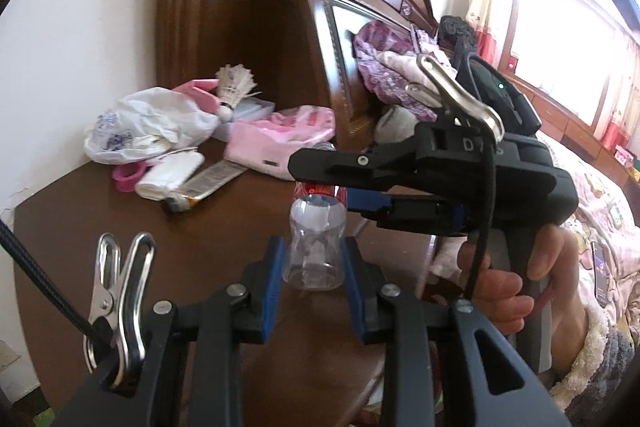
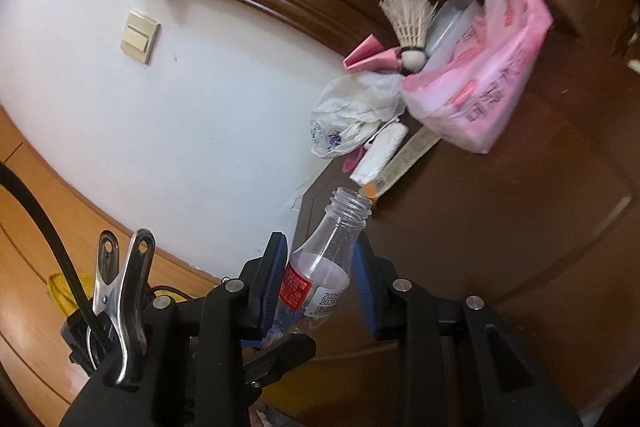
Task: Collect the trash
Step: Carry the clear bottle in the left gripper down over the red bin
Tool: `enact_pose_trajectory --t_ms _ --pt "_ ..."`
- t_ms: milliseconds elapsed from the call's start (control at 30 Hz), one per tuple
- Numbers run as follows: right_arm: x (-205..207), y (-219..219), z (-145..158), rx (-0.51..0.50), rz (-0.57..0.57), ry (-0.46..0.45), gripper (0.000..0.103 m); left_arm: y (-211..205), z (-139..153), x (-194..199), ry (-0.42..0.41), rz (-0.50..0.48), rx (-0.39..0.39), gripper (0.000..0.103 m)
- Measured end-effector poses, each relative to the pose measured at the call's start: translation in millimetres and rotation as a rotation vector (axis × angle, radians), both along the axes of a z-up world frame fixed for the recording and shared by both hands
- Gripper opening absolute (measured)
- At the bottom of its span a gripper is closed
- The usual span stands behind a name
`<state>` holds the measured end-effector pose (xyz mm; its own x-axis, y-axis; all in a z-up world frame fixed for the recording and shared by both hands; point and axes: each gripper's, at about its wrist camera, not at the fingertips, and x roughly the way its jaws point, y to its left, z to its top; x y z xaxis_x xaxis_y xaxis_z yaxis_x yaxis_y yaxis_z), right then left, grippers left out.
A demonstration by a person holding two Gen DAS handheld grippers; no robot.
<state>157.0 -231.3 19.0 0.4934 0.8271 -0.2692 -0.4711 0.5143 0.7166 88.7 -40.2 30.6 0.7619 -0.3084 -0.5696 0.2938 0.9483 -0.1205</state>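
1. Your two tools share one thing — the clear plastic bottle [image 1: 316, 243], uncapped, with a red label. The left hand-held gripper [image 1: 314, 283] has its blue pads on either side of the bottle's base end and appears clenched on it.
2. The right hand-held gripper [image 2: 318, 279] is clamped across the labelled middle of the same bottle, so its open neck sticks out past the fingertips, up and away from you.
3. The relation to mind: the bottle's long axis runs straight ahead from the left tool and lies across the right tool's jaws (seen from the left wrist, the right tool comes in sideways from the right).
4. The bottle is held up off the brown worktop [image 1: 248, 227], not resting on it as far as I can judge.
5. Neither hand is nearer — both already hold it. The next step likely means one hand letting go.
6. More litter sits at the worktop's far corner by the wall — a crumpled white bag [image 1: 148, 123], a pink packet [image 2: 484, 83] and a shuttlecock [image 2: 410, 23], all well apart from both tools.
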Motion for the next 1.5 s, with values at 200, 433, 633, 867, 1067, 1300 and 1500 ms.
enact_pose_trajectory --t_ms 200,433,633,867,1067,1300,1500 --pt "-19 -23 -4 -0.040 -0.017 -0.017 0.034 -28 -12 -8 0.013 -0.040 0.018 0.030" --pt "-45 -55 -19 -0.057 -0.035 -0.004 0.034 -61 -28 -26 0.039 -0.090 0.035 0.030" --pt "-64 -76 -41 -0.077 -0.053 0.028 0.034 -78 -48 -33 0.097 -0.118 0.032 0.030" --pt "-78 -87 -54 -0.085 -0.059 0.027 0.033 -93 -56 -44 0.104 -0.144 0.045 0.030" --pt "-86 -97 -59 -0.083 -0.059 0.022 0.033 -103 -62 -49 0.108 -0.166 0.064 0.030" --pt "-92 -109 -80 -0.093 -0.074 0.061 0.033 -117 -81 -49 0.158 -0.197 0.091 0.030" --pt "-92 -114 -98 -0.106 -0.074 0.095 0.033 -124 -100 -49 0.206 -0.205 0.102 0.030"
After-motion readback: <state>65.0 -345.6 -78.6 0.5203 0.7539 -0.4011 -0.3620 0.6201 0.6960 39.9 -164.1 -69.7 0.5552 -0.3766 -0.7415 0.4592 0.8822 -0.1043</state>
